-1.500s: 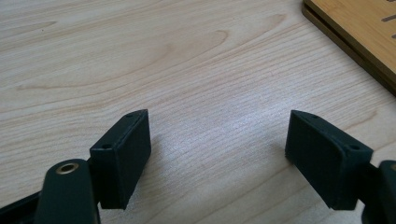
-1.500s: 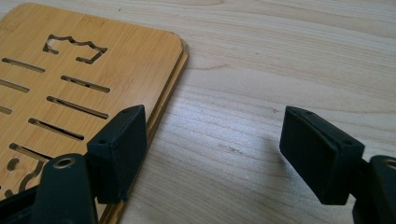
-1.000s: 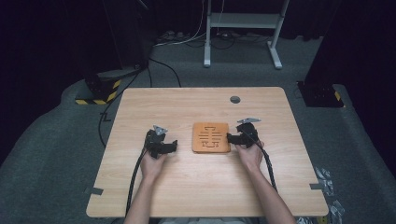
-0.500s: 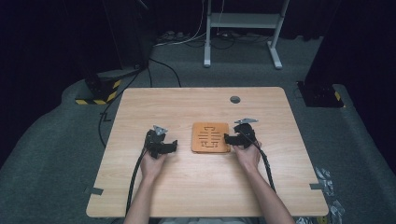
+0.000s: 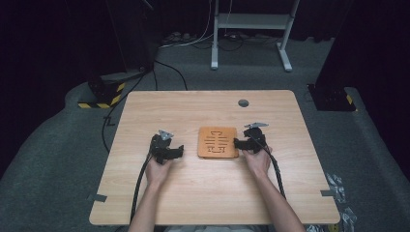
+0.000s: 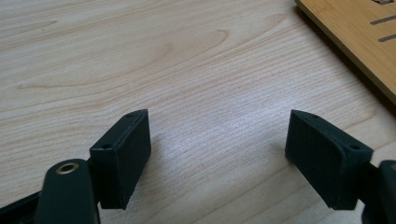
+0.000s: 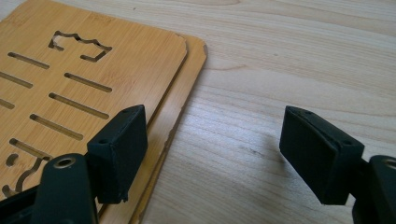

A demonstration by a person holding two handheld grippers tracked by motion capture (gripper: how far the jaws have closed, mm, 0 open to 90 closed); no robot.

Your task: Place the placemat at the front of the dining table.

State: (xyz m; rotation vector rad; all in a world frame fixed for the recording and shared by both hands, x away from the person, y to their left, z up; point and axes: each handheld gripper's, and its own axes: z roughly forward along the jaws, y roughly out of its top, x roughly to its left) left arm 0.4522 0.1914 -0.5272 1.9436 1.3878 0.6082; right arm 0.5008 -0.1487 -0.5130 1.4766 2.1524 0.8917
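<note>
Both grippers sit low on the wooden table (image 5: pixel 193 193), one in each of your hands, forearms coming in from the near edge; your right gripper (image 5: pixel 241 143) points leftward at the right edge of the wooden boards (image 5: pixel 217 142), with your right hand (image 5: pixel 257 162) behind it and its cable trailing back along the forearm; in the right gripper view its jaws stand wide apart and grasp nothing, one jaw over the corner of the boards, the other over bare tabletop; whether the near jaw rests on the wood or merely overlaps it cannot be told. Your left gripper (image 5: pixel 170 152) lies left of the boards and apart from them, aimed rightward toward them, your left hand (image 5: pixel 157 170) curled behind it; in the left gripper view its jaws are likewise spread wide, released, with only table grain between them and an edge of the boards (image 6: pixel 355 42) at the upper right.

The boards lie near the middle of the table, between the two grippers; they are two thin, flat, honey-coloured panels stacked one on the other, rounded at the corners; the upper one (image 7: pixel 93 70) sits slightly askew, so that a strip of the lower one (image 7: pixel 184 88) shows along its right side; the upper panel is cut through with parallel slots and wavy-edged openings; the lower panel's exposed edge looks slightly chipped.
</note>
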